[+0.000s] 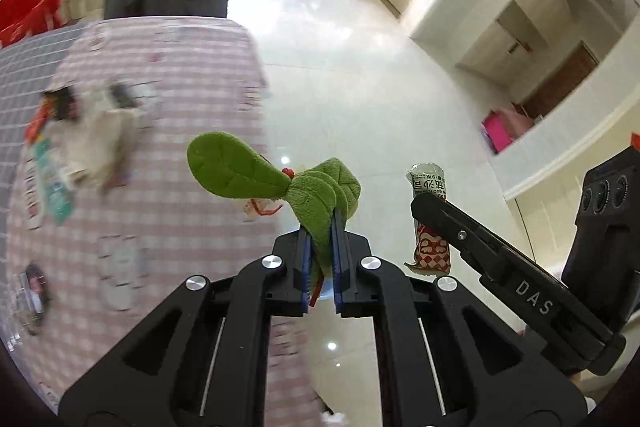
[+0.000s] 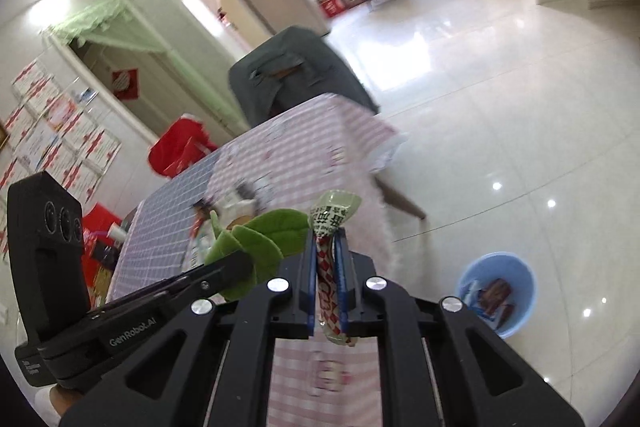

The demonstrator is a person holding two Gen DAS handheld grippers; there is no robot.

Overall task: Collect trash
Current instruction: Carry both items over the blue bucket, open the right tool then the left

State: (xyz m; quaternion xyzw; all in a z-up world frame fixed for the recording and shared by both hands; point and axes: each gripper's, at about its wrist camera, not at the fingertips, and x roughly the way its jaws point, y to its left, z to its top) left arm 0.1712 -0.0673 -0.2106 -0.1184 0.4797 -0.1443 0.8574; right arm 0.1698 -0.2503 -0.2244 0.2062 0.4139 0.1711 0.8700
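Both loads are up off the desk (image 1: 168, 195): the left claw (image 1: 320, 259) pinches a green felt leaf (image 1: 256, 175), the right claw (image 2: 329, 279) a sauce sachet (image 2: 332, 227). Carry each squarely over the blue bin (image 2: 516, 267) before letting go. Only the right view shows that bin, already holding what looks like wrappers.

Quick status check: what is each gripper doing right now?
Left gripper: closed on the green plush felt leaves.
Right gripper: closed on the red-and-white checked snack packet.
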